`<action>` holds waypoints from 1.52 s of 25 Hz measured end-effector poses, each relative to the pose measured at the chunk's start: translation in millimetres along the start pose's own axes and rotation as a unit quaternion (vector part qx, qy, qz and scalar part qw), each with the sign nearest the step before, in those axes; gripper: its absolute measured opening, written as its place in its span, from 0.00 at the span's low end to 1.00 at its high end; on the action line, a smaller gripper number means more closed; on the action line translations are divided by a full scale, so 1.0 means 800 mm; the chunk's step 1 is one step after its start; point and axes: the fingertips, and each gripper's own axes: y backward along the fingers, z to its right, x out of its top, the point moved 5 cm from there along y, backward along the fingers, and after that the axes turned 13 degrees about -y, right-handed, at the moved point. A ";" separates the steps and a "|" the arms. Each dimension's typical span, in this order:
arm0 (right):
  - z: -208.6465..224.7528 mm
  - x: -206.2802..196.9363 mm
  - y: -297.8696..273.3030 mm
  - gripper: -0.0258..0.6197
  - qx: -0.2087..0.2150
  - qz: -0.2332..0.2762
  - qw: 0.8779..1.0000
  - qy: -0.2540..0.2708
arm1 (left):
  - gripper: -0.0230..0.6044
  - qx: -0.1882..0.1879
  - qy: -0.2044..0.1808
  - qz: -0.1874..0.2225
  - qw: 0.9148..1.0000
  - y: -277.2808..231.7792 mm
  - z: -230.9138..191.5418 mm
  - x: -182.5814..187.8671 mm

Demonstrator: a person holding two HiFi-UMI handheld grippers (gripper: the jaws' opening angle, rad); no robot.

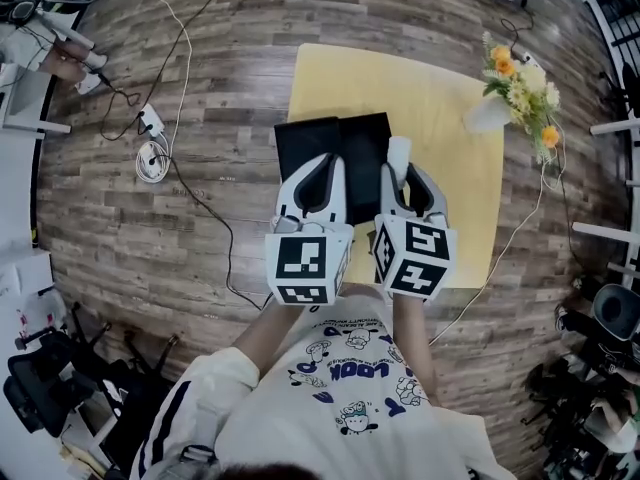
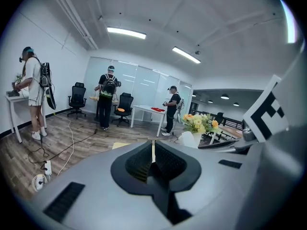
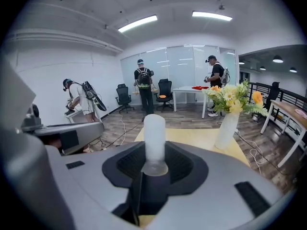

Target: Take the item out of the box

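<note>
A black box (image 1: 300, 138) lies open on the yellow table (image 1: 450, 188). Both grippers hover above it, held level and side by side. My right gripper (image 1: 400, 168) (image 3: 154, 163) is shut on a white, frosted cylinder (image 3: 154, 135) that stands up between its jaws, and its top (image 1: 398, 154) shows in the head view just right of the box. My left gripper (image 1: 333, 163) (image 2: 153, 153) has its jaws together with nothing between them. The grippers hide the near part of the box.
A white vase of yellow and orange flowers (image 1: 515, 93) (image 3: 229, 116) stands at the table's far right corner. Cables and a power strip (image 1: 150, 140) lie on the wood floor to the left. Several people (image 2: 106, 99), office chairs and desks stand farther off.
</note>
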 end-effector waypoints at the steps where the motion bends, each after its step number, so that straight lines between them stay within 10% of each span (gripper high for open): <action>1: 0.000 0.002 0.005 0.26 0.002 0.006 1.000 0.001 | 0.08 0.001 -0.002 0.005 1.000 0.002 0.002 0.004; 38: -0.043 0.041 0.078 0.26 0.042 0.170 0.984 0.023 | 0.08 0.031 -0.052 0.096 0.994 0.054 0.001 0.064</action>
